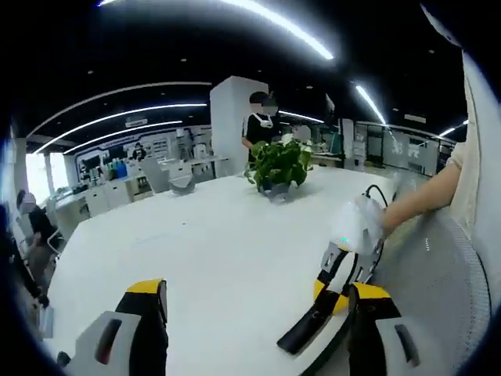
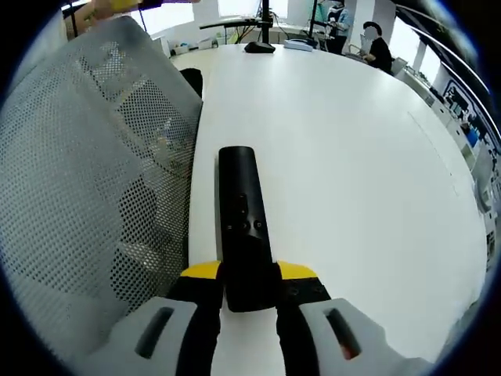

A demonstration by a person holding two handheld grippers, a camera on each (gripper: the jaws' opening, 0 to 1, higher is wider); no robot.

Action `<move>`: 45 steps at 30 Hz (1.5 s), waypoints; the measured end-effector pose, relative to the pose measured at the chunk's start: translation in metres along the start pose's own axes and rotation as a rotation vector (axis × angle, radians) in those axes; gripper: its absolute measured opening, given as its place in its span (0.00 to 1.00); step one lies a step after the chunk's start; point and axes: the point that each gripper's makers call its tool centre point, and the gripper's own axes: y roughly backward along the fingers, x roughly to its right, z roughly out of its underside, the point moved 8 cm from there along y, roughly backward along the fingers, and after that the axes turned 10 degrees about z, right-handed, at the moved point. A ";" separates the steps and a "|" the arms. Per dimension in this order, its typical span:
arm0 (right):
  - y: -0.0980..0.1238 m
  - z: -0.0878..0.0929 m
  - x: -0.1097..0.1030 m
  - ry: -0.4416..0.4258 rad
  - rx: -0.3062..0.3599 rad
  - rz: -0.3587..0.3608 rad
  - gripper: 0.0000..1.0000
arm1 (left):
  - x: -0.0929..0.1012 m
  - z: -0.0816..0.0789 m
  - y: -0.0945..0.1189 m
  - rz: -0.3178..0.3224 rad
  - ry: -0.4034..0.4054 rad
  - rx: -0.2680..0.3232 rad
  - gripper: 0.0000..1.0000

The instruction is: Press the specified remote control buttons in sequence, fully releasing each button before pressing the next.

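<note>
Right hand-held gripper [image 2: 249,291] clamps the remote [image 2: 242,227] by its near end, long axis running straight ahead along the worktop [image 2: 352,157] edge; left hand-held gripper [image 1: 258,309] gapes wide, well apart.

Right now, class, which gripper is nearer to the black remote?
Right. The right gripper is shut on the remote, clamping its near end. The left gripper stands open beside it, off the remote.

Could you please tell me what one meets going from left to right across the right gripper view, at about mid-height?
Mesh chair back → black remote control, its near end between the right gripper jaws → bare white table.
</note>
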 end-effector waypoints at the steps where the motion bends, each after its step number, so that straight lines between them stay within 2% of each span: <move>1: 0.000 0.000 0.000 0.000 0.000 0.000 0.25 | 0.000 0.000 0.007 -0.032 0.027 0.039 1.00; 2: 0.000 0.000 0.000 -0.002 0.001 0.000 0.25 | -0.001 0.000 0.011 -0.056 0.037 0.063 1.00; 5: -0.001 0.001 0.000 -0.003 0.003 0.001 0.25 | -0.006 0.001 0.021 -0.126 -0.013 0.062 1.00; 7: -0.001 0.001 0.000 -0.002 0.003 0.002 0.25 | -0.009 0.003 0.023 -0.140 0.010 0.109 1.00; 9: 0.000 0.000 -0.001 -0.003 0.004 0.004 0.25 | -0.012 0.007 0.022 -0.160 0.035 0.116 1.00; 10: 0.000 0.000 -0.001 -0.005 0.006 0.005 0.25 | -0.014 0.010 0.021 -0.176 0.019 0.111 1.00; 12: 0.000 0.001 -0.001 -0.025 0.010 0.002 0.25 | -0.017 0.013 0.019 -0.202 -0.064 0.089 1.00; 13: 0.000 0.001 -0.001 -0.030 0.013 0.002 0.25 | -0.018 0.016 0.017 -0.208 -0.116 0.011 1.00; 14: 0.000 0.001 0.000 -0.030 0.016 0.001 0.25 | -0.018 0.020 0.016 -0.213 -0.131 -0.021 1.00; 15: 0.000 0.002 0.001 -0.033 0.019 -0.003 0.25 | -0.015 0.021 0.014 -0.200 -0.155 -0.032 1.00; 16: 0.000 0.002 0.002 -0.062 0.026 -0.012 0.25 | -0.014 0.022 0.013 -0.181 -0.165 -0.018 1.00; 18: 0.000 0.003 0.004 -0.115 0.047 -0.024 0.25 | -0.012 0.022 0.013 -0.165 -0.146 -0.010 1.00; 21: 0.000 0.003 0.007 -0.117 0.057 -0.031 0.25 | -0.016 0.020 0.016 -0.188 -0.125 0.007 1.00; 22: -0.001 0.002 0.007 -0.106 0.052 -0.037 0.24 | -0.020 0.020 0.020 -0.213 -0.109 0.030 1.00; 24: -0.002 0.001 0.009 -0.059 0.041 -0.034 0.24 | -0.021 0.018 0.022 -0.215 -0.084 0.051 1.00; 30: -0.007 -0.004 0.020 -0.026 0.024 -0.051 0.24 | -0.020 0.019 0.021 -0.214 -0.093 0.032 1.00; 32: -0.009 -0.006 0.027 0.004 0.003 -0.032 0.24 | -0.023 0.018 0.024 -0.233 -0.091 0.055 1.00; 34: -0.012 -0.010 0.035 0.007 -0.001 -0.034 0.24 | -0.024 0.017 0.025 -0.233 -0.044 0.085 1.00; 37: -0.015 -0.013 0.047 -0.003 -0.001 -0.041 0.24 | -0.024 0.019 0.025 -0.246 -0.057 0.056 1.00; 40: -0.018 -0.015 0.056 0.005 -0.006 -0.032 0.24 | -0.026 0.019 0.027 -0.302 -0.119 0.019 1.00; 42: -0.019 -0.015 0.061 0.004 -0.006 -0.031 0.24 | -0.026 0.018 0.027 -0.303 -0.126 0.025 1.00; 45: -0.020 -0.015 0.069 0.012 -0.014 -0.036 0.24 | -0.027 0.021 0.025 -0.295 -0.117 0.003 1.00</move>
